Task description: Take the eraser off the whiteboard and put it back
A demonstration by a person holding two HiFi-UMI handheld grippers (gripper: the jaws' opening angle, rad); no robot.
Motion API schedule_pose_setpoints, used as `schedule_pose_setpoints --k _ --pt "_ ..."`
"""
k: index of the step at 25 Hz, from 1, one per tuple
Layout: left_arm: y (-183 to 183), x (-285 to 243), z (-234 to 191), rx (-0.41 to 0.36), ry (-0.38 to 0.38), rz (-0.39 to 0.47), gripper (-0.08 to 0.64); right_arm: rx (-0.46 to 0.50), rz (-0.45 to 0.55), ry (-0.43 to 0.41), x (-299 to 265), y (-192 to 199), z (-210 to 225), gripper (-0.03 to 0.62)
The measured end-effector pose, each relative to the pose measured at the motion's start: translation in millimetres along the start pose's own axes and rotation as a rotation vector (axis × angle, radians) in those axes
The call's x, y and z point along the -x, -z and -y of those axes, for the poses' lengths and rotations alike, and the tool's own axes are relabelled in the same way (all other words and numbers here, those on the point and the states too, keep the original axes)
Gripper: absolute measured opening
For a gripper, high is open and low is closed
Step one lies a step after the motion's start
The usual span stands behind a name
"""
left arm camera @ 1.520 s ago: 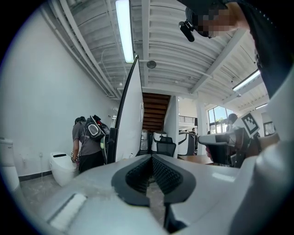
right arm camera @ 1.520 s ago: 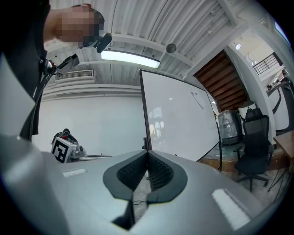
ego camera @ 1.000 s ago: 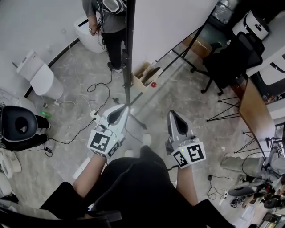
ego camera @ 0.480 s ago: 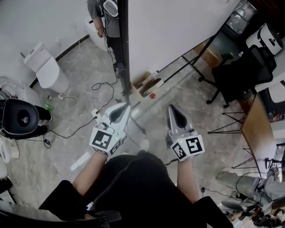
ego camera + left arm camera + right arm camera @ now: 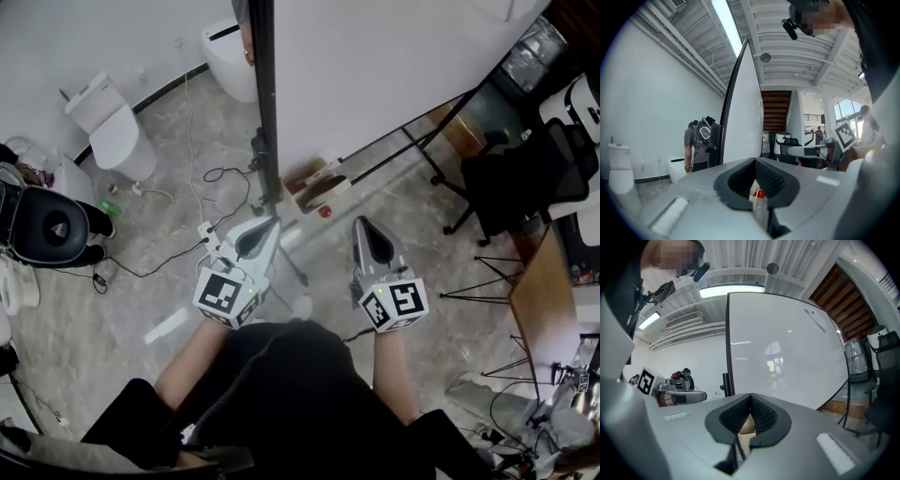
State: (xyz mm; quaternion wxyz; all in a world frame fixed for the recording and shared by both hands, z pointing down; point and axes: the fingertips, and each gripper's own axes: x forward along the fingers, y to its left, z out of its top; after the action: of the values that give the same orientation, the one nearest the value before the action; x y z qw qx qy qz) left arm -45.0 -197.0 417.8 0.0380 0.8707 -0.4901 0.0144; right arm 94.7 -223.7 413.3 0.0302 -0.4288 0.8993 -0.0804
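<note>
Evidently caught at the approach, ahead of any pick: held the left gripper (image 5: 269, 226) and the right gripper (image 5: 362, 225) side by side and level, both aimed toward the lower part of the whiteboard (image 5: 375, 66) and well short of it. Read both as empty, jaws pressed together to the tips, with only a cardboard box (image 5: 314, 181) at the foot of the stand (image 5: 412, 142) showing through the notch behind the pads (image 5: 761, 412). Could not pick out the eraser with any certainty in any view (bar a thin dark streak (image 5: 816, 319) high on the board's right side, too slight to name); found the broad white face otherwise bare. Judged the task barely begun, nothing lifted and nothing returned. Judged the next move to call for locating the eraser first, then stepping in to the board, parting one gripper's jaws wider than the eraser, squaring them to its long sides, and pulling straight off the surface to beat a likely magnetic hold. Looked for writing and found very little: black-and-white square markers (image 5: 405, 302) on the cube of each gripper, patterns rather than letters; no brand, label or legible word on the board, the box, or the red-capped item (image 5: 323, 212) beside it. Noted cables (image 5: 225, 174) across the floor (image 5: 169, 234) near the stand, a likely snag while stepping in.
</note>
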Motion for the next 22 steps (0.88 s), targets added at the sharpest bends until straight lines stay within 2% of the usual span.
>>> schedule_pose_setpoints --k 10,22 --pt "7 -13 1 -0.008 -0.037 -0.017 0.006 0.014 -0.049 -0.038 -26 18 18 0.016" --pt "12 -15 -5 0.006 -0.078 -0.027 0.006 0.013 -0.147 -0.055 -64 62 42 0.215"
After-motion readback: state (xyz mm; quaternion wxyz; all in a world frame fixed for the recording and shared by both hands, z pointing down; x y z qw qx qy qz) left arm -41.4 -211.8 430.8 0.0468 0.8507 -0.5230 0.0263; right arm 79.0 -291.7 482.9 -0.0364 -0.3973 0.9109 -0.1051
